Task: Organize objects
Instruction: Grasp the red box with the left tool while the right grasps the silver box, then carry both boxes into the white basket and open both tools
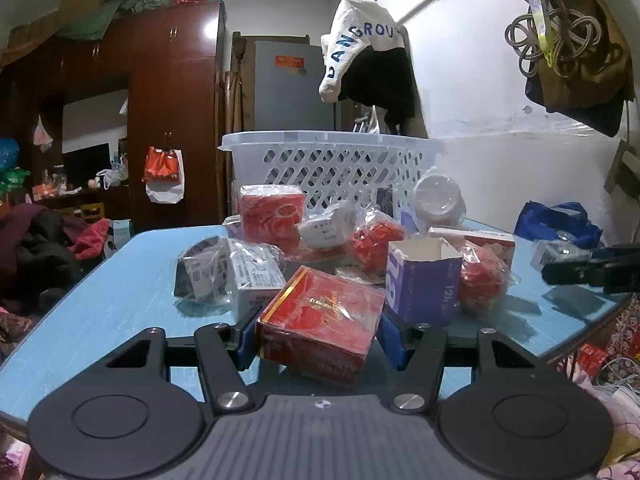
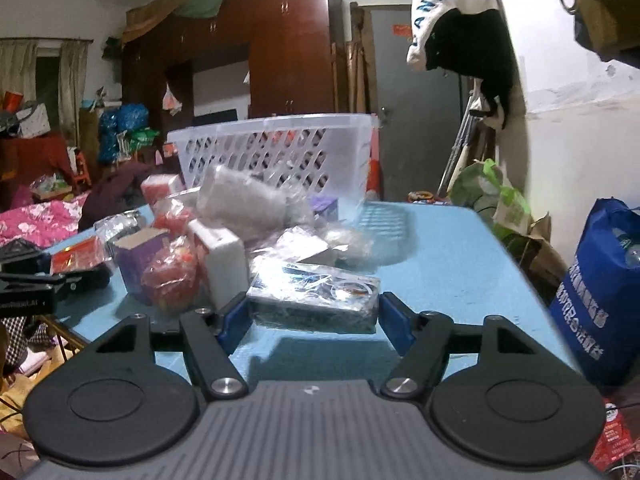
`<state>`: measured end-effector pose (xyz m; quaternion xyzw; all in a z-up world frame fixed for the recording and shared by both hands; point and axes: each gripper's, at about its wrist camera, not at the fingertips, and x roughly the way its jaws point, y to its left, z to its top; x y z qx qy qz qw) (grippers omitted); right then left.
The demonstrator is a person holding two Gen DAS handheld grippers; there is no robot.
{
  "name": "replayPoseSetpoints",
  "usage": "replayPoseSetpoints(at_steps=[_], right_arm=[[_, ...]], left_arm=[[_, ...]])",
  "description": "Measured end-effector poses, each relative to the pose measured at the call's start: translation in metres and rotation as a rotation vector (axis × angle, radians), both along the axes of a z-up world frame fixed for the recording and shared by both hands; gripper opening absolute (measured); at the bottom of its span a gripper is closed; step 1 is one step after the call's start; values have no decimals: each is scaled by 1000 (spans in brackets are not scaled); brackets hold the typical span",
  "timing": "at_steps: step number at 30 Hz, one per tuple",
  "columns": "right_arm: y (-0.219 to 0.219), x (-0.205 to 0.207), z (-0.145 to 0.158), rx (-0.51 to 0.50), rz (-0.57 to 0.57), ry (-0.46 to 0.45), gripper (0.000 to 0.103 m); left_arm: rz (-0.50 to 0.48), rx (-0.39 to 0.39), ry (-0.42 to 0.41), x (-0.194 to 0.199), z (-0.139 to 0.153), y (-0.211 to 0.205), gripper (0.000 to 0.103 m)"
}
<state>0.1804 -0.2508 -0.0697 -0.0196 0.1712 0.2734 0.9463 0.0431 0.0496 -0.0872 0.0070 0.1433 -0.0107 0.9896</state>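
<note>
My left gripper (image 1: 318,332) is shut on a red box with gold print (image 1: 320,316), tilted and lifted just above the blue table (image 1: 100,320). My right gripper (image 2: 314,316) is shut on a flat silver-wrapped box (image 2: 316,294) at the table's near edge. A white lattice basket (image 1: 332,164) stands at the back of the table; it also shows in the right wrist view (image 2: 276,152). Between lie several wrapped packets, a purple open carton (image 1: 424,280) and red bagged items (image 1: 480,280).
A blue shopping bag (image 2: 596,292) stands off the table's right side. The right gripper shows at the right edge of the left wrist view (image 1: 592,268). A wardrobe (image 1: 172,100), hanging clothes (image 1: 368,60) and piled fabrics (image 1: 36,256) surround the table.
</note>
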Motion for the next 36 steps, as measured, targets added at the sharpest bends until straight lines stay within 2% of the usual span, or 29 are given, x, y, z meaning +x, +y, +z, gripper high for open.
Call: replayPoseSetpoints(at_steps=[5,8,13,16,18,20,22,24,26,29,30,31,32,33,36], right_arm=[[-9,6,3,54,14,29,72],[-11,10,12,84,34,28,72],[4,21,47,74,72,-61,72],[23,48,79,88,126,-107,72],[43,71,102,62,144,-188,72],[69,97,123,-14,138,-294,72],[94,132,135,-60,148,-268,72],[110,161,138,-48,160,-201,72],[119,178,135,-38,163,-164,72],[130,188,124,-65,153,-168,72],[132,190,120,-65,155,-159,73],[133,190,119,-62,161,-147,81],[133,187,118,-65,168,-133,98],[130,183,117,-67,152,-136,103],[111,156,118,-28,125,-174,103]], left_arm=[[-35,-31,-6,-4,8,-2,63],[-48,-75,-21,-2,22,1,62],[-52,-118,-55,21,59,9,62],[-57,-114,-63,58,97,14,61],[-41,-105,-72,90,123,17,61],[-24,-104,-35,137,147,22,61],[-10,-129,30,181,157,29,61],[18,-155,88,216,157,37,61],[35,-156,119,233,153,40,61],[41,-138,136,243,144,39,62],[34,-143,139,245,141,39,64],[27,-149,136,245,140,40,70],[25,-146,132,243,138,41,90],[34,-136,121,240,137,42,102],[59,-104,70,215,140,44,103]])
